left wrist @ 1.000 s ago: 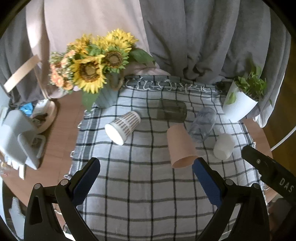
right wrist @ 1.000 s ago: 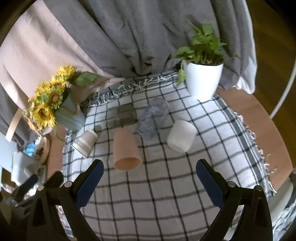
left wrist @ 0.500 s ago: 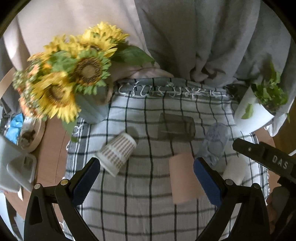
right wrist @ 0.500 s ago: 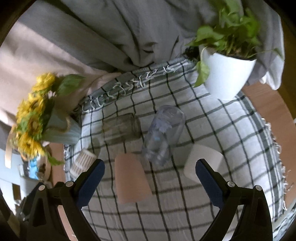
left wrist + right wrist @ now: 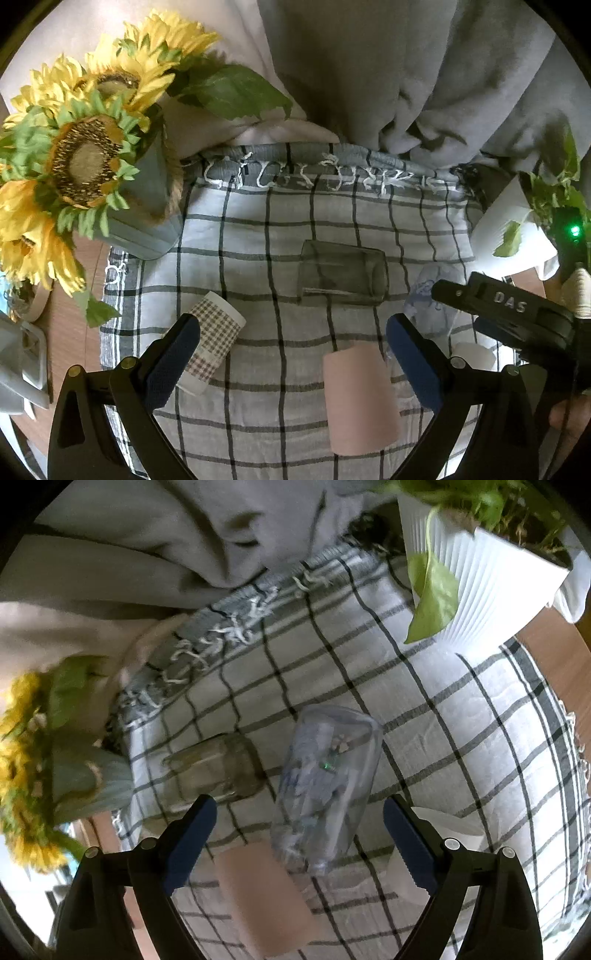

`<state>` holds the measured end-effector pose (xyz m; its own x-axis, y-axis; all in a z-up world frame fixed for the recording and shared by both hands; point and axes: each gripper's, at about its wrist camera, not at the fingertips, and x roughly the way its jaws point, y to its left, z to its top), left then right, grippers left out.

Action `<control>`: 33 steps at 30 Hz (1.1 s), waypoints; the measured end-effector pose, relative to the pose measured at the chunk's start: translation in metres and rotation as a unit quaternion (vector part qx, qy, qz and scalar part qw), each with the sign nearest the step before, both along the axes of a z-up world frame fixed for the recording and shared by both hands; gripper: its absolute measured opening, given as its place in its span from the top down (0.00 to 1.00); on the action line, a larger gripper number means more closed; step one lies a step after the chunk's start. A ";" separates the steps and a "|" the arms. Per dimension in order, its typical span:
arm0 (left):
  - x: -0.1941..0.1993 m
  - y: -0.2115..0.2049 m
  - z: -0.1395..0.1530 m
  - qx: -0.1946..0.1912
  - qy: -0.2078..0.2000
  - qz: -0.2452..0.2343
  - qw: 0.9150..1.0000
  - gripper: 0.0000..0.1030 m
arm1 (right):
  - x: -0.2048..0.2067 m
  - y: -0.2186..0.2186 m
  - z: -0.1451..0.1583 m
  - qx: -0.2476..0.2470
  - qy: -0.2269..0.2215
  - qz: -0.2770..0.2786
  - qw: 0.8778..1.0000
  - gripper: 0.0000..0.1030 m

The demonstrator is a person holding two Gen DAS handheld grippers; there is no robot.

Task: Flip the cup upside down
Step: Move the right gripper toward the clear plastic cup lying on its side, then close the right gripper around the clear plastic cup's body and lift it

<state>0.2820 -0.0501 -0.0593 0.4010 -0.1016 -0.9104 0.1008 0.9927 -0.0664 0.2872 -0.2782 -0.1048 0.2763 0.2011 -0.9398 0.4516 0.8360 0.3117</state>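
Several cups lie on their sides on a checked cloth [image 5: 273, 424]. In the left wrist view a smoky glass [image 5: 341, 272] lies ahead, a patterned paper cup [image 5: 212, 341] by my left finger, a pink cup [image 5: 360, 398] between the fingers. My left gripper [image 5: 293, 354] is open and empty. In the right wrist view a clear printed plastic cup [image 5: 325, 786] lies between the fingers, with the smoky glass [image 5: 218, 771], the pink cup [image 5: 266, 897] and a white cup [image 5: 443, 827] around it. My right gripper [image 5: 299, 834] is open and empty above them.
A sunflower vase [image 5: 85, 162] stands at the cloth's back left. A white ribbed plant pot [image 5: 469, 576] stands at the back right. Grey and beige curtains [image 5: 406, 74] hang behind. The right gripper's body [image 5: 506, 314] shows at the right of the left wrist view.
Both grippers have moved forward and down towards the cups, which now look larger. The right gripper has come over the clear plastic cup. Nothing has been grasped.
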 end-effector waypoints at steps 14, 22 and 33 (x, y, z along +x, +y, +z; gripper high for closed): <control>0.016 -0.004 -0.031 0.019 0.038 0.013 0.999 0.00 | 0.026 0.002 -0.057 -0.025 0.077 -0.003 0.997 0.21; 0.017 -0.006 -0.032 0.025 0.038 0.018 0.999 0.00 | 0.033 0.008 -0.068 -0.043 0.087 0.016 0.995 0.27; -0.007 -0.002 -0.012 0.028 0.018 0.025 0.999 0.00 | 0.018 0.013 -0.030 -0.066 0.034 0.027 0.997 0.27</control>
<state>0.2753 -0.0519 -0.0716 0.3713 -0.0305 -0.9280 0.0502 0.9987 -0.0127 0.3052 -0.2654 -0.1346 0.2028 0.0870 -0.9753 0.4207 0.8917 0.1670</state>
